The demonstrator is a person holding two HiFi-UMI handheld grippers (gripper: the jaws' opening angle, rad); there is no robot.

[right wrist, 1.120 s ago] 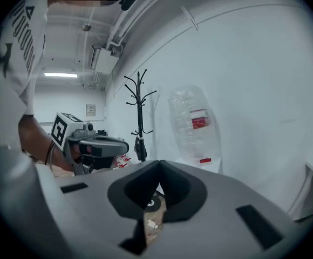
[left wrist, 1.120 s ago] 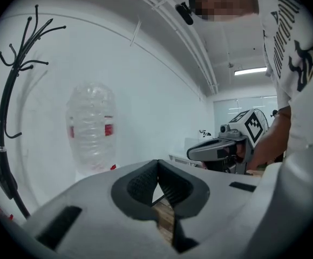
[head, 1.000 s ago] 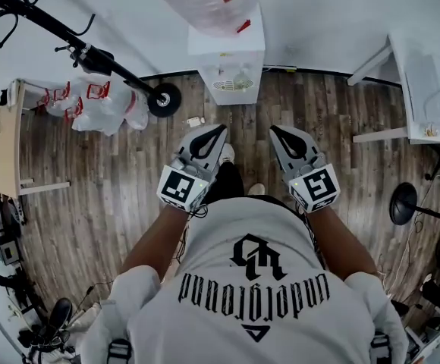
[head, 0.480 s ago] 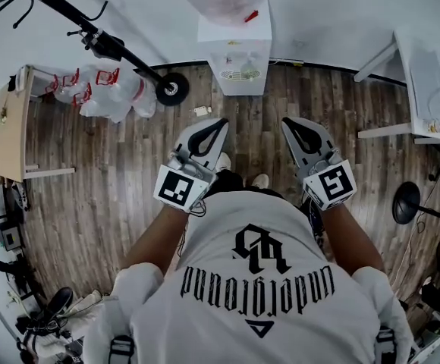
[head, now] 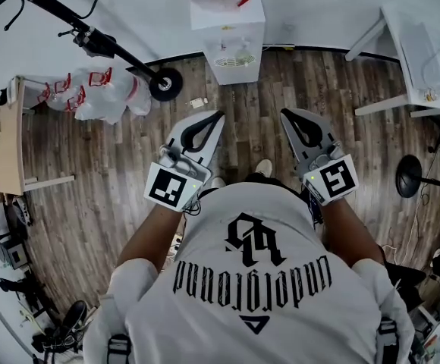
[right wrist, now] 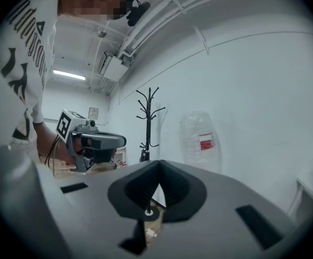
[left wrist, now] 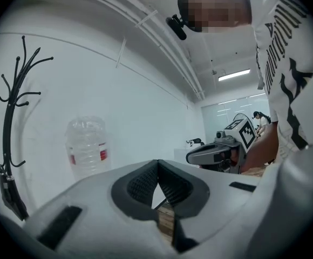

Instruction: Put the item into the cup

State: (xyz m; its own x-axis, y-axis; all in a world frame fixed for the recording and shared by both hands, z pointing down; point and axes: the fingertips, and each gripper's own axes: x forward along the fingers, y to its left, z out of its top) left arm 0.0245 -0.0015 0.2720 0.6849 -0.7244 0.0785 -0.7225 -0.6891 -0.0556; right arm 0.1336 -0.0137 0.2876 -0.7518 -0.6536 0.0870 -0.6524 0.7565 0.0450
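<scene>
Wood-plank floor (head: 91, 196), white walls (head: 129, 6), water dispenser (head: 231, 40), black coat stand (right wrist: 148, 123), white table (head: 413, 32).

We read one word, "underground": black gothic lettering, upside down on white T-shirt (head: 205, 241). Red label (left wrist: 90, 156) on water bottle (left wrist: 86, 136): print too small, unreadable.

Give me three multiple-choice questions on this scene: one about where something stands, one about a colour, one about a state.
1. Where does the water dispenser stand?
A. against the wall ahead
B. behind the person
C. on a desk

2. What colour is the coat rack?
A. white
B. black
C. red

3. How do the right gripper jaws stand?
A. wide apart
B. shut on a cup
C. shut, nothing between them

Answers: A, the head view shows it at the wall's foot; B, it is dark against the white wall; C, the right gripper view shows its pads meeting.
</scene>
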